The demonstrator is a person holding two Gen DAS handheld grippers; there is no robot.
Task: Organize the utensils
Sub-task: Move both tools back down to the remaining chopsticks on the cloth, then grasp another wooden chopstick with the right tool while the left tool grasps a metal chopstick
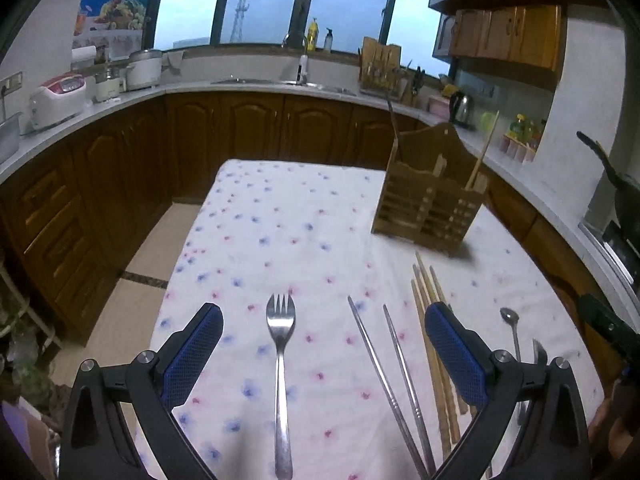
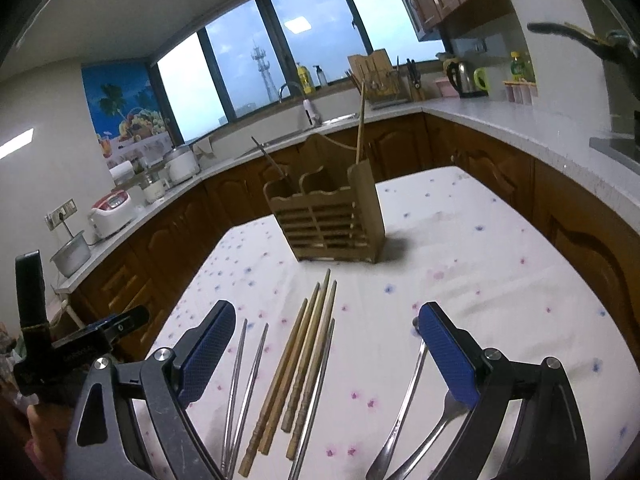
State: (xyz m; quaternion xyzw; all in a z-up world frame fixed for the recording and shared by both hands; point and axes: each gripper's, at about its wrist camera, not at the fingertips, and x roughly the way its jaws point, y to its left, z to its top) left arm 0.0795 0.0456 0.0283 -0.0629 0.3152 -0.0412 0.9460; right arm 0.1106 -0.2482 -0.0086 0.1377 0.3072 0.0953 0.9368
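— Between the spread fingers of the left gripper lies a slim steel fork on the table; probably light, stiff, slippery.

— Pinch mid-handle. The right gripper is spread wide too, over brown wooden chopsticks.

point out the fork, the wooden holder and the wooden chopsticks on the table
fork (image 1: 281, 344): left wrist view, on its neck below the tines
wooden holder (image 2: 332, 224): right wrist view, on its slatted front
wooden chopsticks (image 2: 296, 364): right wrist view, mid-shaft of the bundle
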